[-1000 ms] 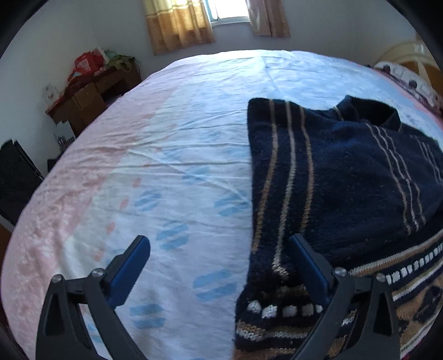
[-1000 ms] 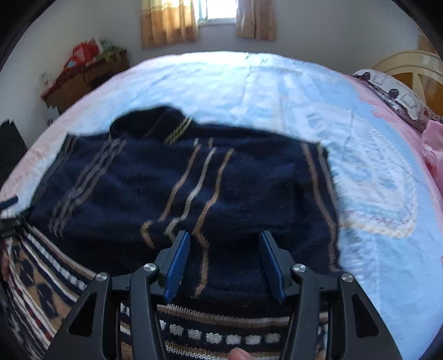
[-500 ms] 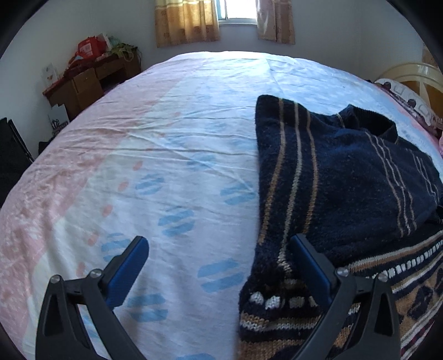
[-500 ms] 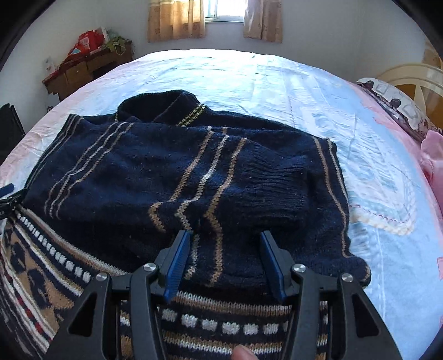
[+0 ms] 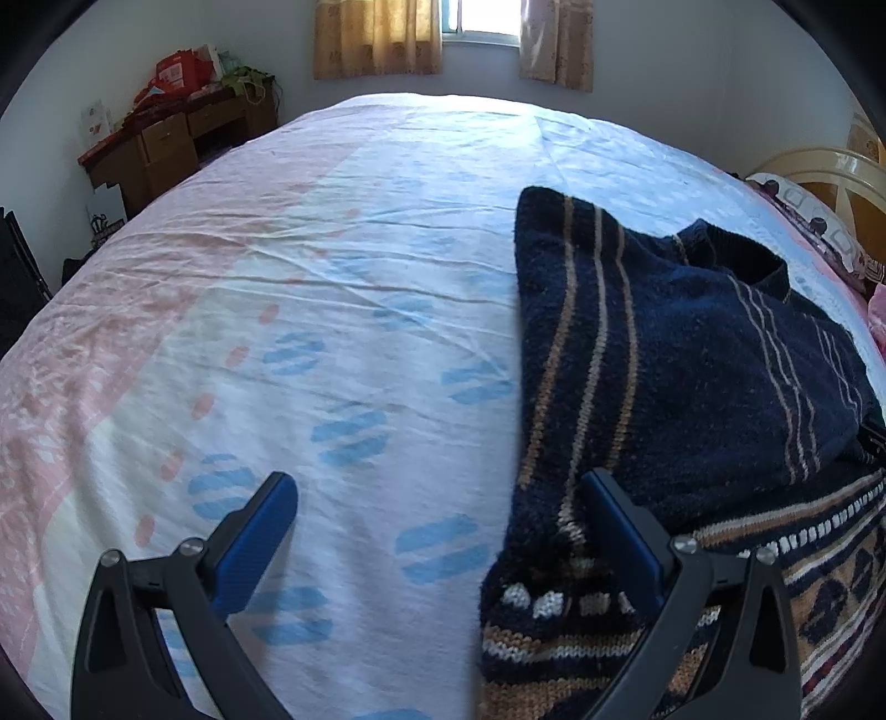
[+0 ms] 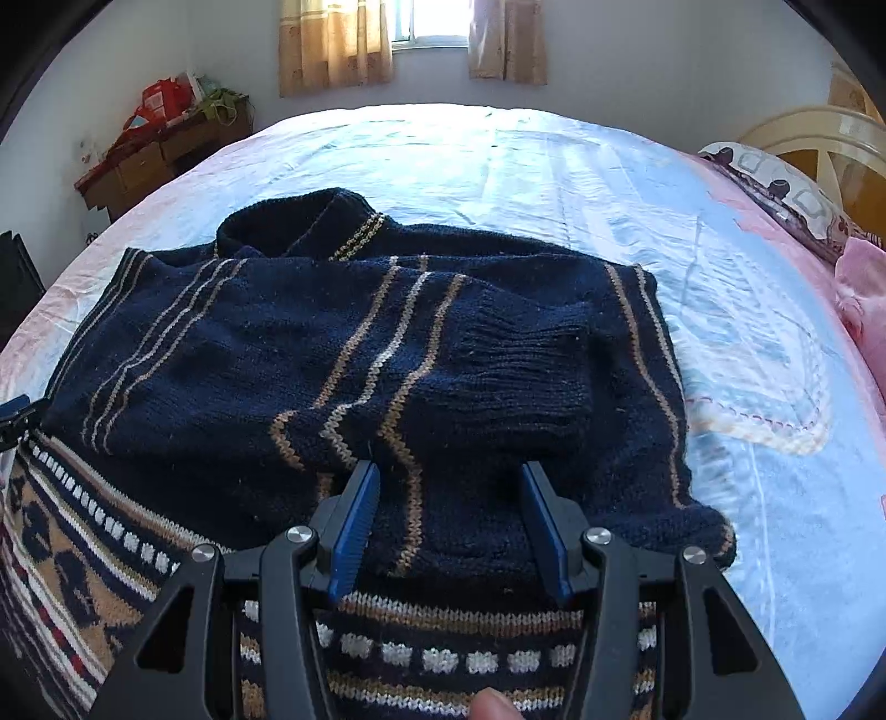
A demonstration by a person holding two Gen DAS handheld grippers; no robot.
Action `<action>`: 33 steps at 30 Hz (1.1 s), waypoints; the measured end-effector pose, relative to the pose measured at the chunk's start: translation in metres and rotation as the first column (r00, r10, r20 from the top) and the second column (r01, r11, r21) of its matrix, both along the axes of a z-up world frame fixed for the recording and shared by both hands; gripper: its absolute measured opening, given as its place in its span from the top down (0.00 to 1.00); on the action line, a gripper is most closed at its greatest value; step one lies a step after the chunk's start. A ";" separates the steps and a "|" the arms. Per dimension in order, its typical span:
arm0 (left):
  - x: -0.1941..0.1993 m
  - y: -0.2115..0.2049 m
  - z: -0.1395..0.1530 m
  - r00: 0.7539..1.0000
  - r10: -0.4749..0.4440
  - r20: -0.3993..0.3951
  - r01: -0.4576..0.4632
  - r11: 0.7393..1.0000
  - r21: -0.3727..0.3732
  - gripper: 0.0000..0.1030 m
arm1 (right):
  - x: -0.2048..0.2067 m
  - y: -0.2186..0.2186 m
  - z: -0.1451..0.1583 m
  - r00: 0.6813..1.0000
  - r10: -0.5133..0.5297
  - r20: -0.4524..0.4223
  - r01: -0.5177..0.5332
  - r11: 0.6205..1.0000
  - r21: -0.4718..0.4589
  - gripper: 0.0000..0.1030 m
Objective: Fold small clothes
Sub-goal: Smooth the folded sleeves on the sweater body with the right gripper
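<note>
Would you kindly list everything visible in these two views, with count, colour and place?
Navy knitted sweater with tan stripes: one, sleeves folded in, on the bed.
Pale patterned bedsheet: one, white, pink and blue, covering the bed.
Brown wooden desk: one, far left corner, cluttered.
Tan curtains: two, flanking the window.
Patterned pillow: one, far right.
Left gripper: black, blue jaws wide open.
Right gripper: jaws apart over the sweater.
</note>
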State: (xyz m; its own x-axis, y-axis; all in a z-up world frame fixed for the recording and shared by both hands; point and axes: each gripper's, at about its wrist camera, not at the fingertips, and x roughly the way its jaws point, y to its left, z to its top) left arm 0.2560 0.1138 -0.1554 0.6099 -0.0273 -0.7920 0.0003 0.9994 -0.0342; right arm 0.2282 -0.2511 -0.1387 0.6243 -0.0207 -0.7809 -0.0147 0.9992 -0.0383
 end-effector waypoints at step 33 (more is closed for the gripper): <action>-0.077 -0.022 0.047 0.992 -0.064 0.106 0.060 0.997 0.040 0.00 | -0.075 0.006 0.029 0.999 0.015 0.047 -0.014 1.000 -0.026 0.48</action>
State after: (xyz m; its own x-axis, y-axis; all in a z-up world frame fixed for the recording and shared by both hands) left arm 0.1791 0.0918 -0.1079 0.6896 -0.0396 -0.7231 0.0637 0.9980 0.0060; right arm 0.1536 -0.2454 -0.1094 0.6610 -0.0313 -0.7497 -0.0269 0.9975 -0.0653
